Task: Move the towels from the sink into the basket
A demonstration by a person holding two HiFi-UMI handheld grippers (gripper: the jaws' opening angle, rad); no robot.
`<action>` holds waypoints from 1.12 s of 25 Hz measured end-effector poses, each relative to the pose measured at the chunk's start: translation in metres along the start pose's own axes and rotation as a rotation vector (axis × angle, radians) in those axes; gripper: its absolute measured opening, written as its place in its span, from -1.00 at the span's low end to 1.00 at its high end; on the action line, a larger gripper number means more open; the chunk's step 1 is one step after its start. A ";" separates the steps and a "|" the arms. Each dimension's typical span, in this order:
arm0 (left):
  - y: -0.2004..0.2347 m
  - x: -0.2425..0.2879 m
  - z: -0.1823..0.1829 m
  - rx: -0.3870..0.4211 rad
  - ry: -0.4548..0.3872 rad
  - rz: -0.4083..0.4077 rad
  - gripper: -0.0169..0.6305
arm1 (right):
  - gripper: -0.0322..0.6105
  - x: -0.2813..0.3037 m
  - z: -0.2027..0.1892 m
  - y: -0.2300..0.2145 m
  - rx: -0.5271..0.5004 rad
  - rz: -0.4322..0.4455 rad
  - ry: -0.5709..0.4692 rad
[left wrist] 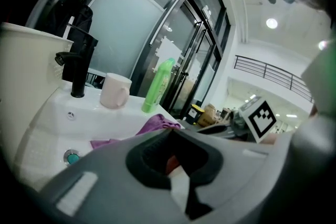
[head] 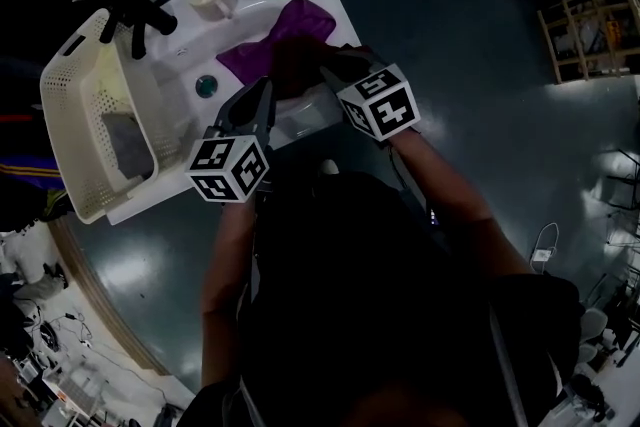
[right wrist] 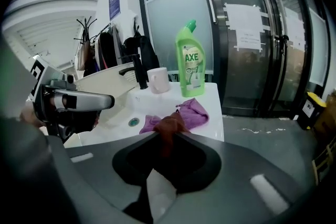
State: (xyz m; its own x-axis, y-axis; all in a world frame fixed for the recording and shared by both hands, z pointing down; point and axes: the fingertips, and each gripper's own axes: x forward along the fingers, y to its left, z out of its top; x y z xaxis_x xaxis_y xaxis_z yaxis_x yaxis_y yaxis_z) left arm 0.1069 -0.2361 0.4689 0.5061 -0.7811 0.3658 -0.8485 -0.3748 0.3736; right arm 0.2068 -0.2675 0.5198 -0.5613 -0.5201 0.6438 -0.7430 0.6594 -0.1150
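Brown cloth pinched between the jaws of the right gripper (right wrist: 167,139): the brown towel (right wrist: 170,124), bunched just at their tips and hanging down behind them. Just beyond these tips, inside the sink (head: 190,50), a purple towel (right wrist: 191,113), spread out and apart from the jaws. Left gripper (left wrist: 172,132) closed tight, just beside the right one on its left side, tips near the brown towel; whether on the cloth, not clear. Further left of the left gripper, the basket (head: 70,105), with a grey towel (head: 128,143) inside.
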 end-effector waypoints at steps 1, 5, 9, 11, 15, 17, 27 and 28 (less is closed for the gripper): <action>0.003 -0.001 0.003 0.001 -0.001 0.000 -0.92 | -0.66 -0.001 0.004 0.002 0.000 0.000 -0.007; 0.007 -0.008 0.010 0.007 -0.003 -0.019 -0.92 | -0.68 -0.006 0.019 0.010 0.005 -0.009 -0.039; 0.008 -0.018 0.021 -0.002 -0.007 -0.039 -0.92 | -0.68 -0.009 0.039 0.023 0.010 0.001 -0.074; 0.005 -0.025 0.030 0.002 -0.011 -0.045 -0.92 | -0.68 -0.013 0.050 0.031 0.009 0.013 -0.093; 0.003 -0.042 0.049 0.021 -0.030 -0.060 -0.92 | -0.68 -0.019 0.074 0.050 0.003 0.043 -0.141; 0.006 -0.053 0.060 0.015 -0.052 -0.069 -0.92 | -0.68 -0.020 0.086 0.061 0.000 0.061 -0.161; 0.029 -0.116 0.124 0.054 -0.182 -0.039 -0.92 | -0.68 -0.019 0.138 0.109 -0.054 0.129 -0.235; 0.034 -0.122 0.129 0.057 -0.192 -0.031 -0.92 | -0.68 -0.018 0.143 0.114 -0.061 0.135 -0.241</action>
State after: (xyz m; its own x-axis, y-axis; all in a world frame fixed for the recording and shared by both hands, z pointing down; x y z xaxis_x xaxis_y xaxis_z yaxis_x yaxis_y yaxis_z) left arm -0.0033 -0.2178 0.3267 0.4977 -0.8477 0.1834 -0.8432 -0.4234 0.3312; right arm 0.0801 -0.2608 0.3868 -0.7297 -0.5344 0.4266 -0.6362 0.7593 -0.1368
